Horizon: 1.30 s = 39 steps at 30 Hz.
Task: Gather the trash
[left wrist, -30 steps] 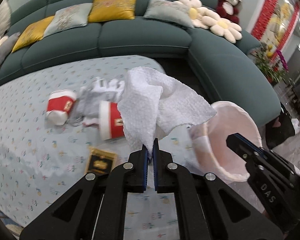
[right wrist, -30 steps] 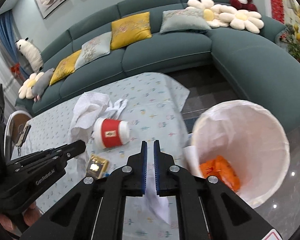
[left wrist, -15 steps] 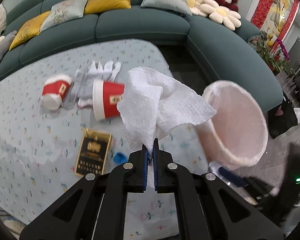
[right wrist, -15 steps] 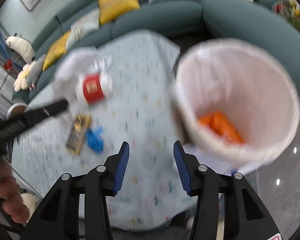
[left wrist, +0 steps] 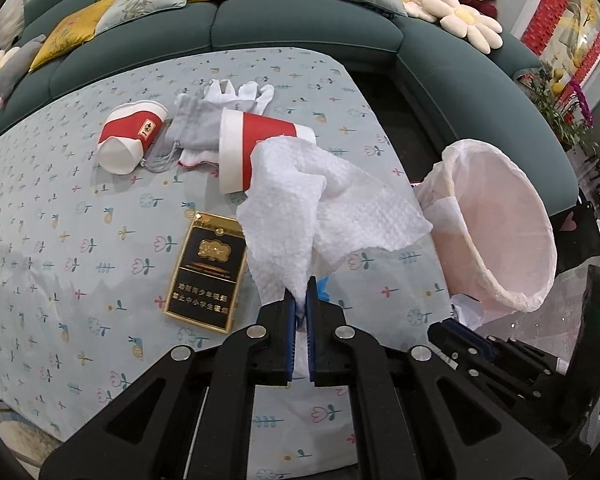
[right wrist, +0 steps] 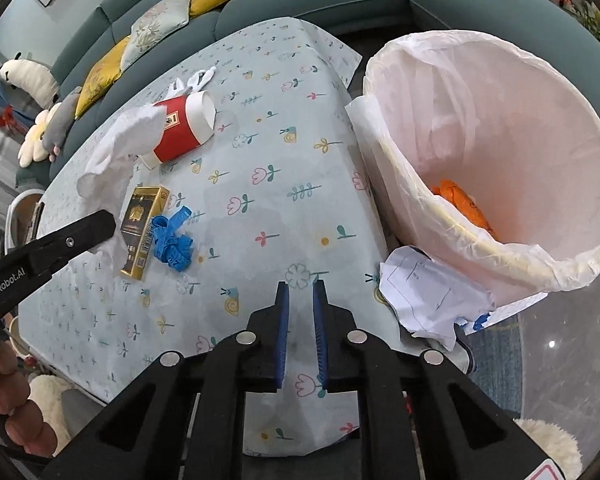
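The left gripper [left wrist: 299, 304] pinches a white paper towel [left wrist: 324, 208] above the table [left wrist: 60, 240], near the lined trash bin [right wrist: 480, 128] (orange scrap inside). The right gripper [right wrist: 301, 294] hangs empty, jaws slightly apart, over the tablecloth beside a crumpled paper [right wrist: 428, 296].

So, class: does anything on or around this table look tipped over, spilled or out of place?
Two red paper cups lie on their sides on the table. A crumpled paper sits at the table edge beside the lined bin, not in it. The left gripper holds a paper towel.
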Tool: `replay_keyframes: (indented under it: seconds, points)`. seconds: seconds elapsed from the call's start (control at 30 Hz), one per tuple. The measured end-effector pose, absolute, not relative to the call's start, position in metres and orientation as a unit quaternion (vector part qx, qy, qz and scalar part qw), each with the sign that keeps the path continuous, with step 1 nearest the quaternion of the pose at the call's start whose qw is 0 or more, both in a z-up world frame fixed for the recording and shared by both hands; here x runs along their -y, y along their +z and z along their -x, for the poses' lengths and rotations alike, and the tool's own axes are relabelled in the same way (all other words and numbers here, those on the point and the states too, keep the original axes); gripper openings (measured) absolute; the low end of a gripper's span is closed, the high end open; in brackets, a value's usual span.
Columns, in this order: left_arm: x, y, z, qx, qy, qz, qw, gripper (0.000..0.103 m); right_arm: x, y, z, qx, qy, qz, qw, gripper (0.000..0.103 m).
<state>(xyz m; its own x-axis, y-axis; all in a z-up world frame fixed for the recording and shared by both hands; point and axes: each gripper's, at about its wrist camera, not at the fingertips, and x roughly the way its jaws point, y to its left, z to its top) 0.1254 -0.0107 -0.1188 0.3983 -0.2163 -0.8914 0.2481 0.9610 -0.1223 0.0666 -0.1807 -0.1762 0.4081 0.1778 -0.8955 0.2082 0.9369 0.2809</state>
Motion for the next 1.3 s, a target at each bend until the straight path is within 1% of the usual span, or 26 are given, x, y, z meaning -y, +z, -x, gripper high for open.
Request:
replay_keyframes:
  seconds: [0.37,0.43,0.6,0.77,0.93,1.3]
  points:
    - [-0.005,-0.114,-0.129,-0.529,-0.124,-0.01,0.839,0.004,0.143,-0.162,-0.073,-0.533,0.015,-0.154,0.832,0.014]
    - [-0.007,-0.114,-0.129,-0.53,-0.121,-0.009,0.839,0.004,0.142,-0.158,-0.071,-0.53,0.014,-0.15,0.835,0.017]
    - [-0.007,-0.113,-0.126,-0.531,-0.122,-0.01,0.838,0.004,0.164,-0.144,-0.061,-0.518,-0.011,-0.154,0.841,0.029]
    - [-0.002,-0.112,-0.123,-0.53,-0.131,-0.009,0.837,0.004,0.193,-0.147,-0.044,-0.525,-0.054,-0.163,0.834,0.04]
    - [0.003,-0.114,-0.117,-0.532,-0.14,-0.004,0.835,0.004,0.21,-0.156,-0.034,-0.533,-0.068,-0.194,0.821,0.04]
    - [0.004,-0.121,-0.115,-0.538,-0.146,-0.003,0.83,0.004,0.211,-0.176,-0.052,-0.546,-0.086,-0.204,0.808,0.04]
